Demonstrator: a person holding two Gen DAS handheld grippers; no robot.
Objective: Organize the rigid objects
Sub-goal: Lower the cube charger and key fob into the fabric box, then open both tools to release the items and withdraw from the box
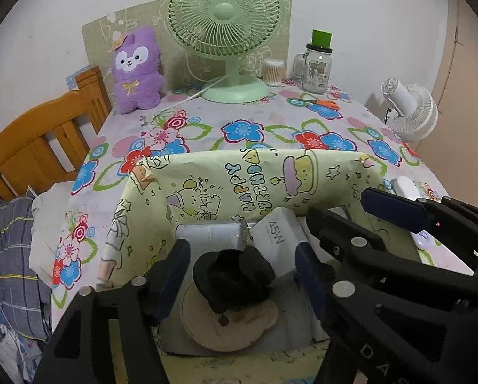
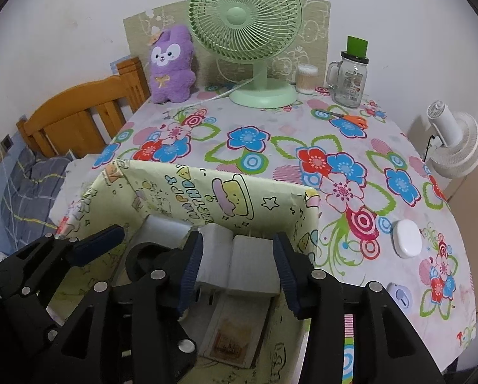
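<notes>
A yellow "Happy Birthday" paper-covered box (image 1: 239, 172) (image 2: 181, 185) stands open at the table's near edge. Inside lie a black round object (image 1: 235, 275) on a tan bear-shaped piece (image 1: 229, 323), a white 45W charger (image 1: 275, 240) (image 2: 213, 256), a white block (image 2: 254, 260) and a clear-wrapped white item (image 1: 210, 235). My left gripper (image 1: 242, 275) is open, fingers either side of the black object. My right gripper (image 2: 239, 262) is open around the charger and white block; it also shows in the left wrist view (image 1: 344, 224).
On the flowered tablecloth (image 2: 270, 147): a white oval case (image 2: 406, 238), a small lilac item (image 2: 400, 296), orange scissors (image 2: 350, 118), a green fan (image 2: 251, 32), a glass jar (image 2: 350, 76), cotton swabs (image 2: 306, 78), a purple plush (image 2: 171, 64). A wooden bed frame (image 1: 43, 140) stands left, a white fan (image 2: 456, 144) right.
</notes>
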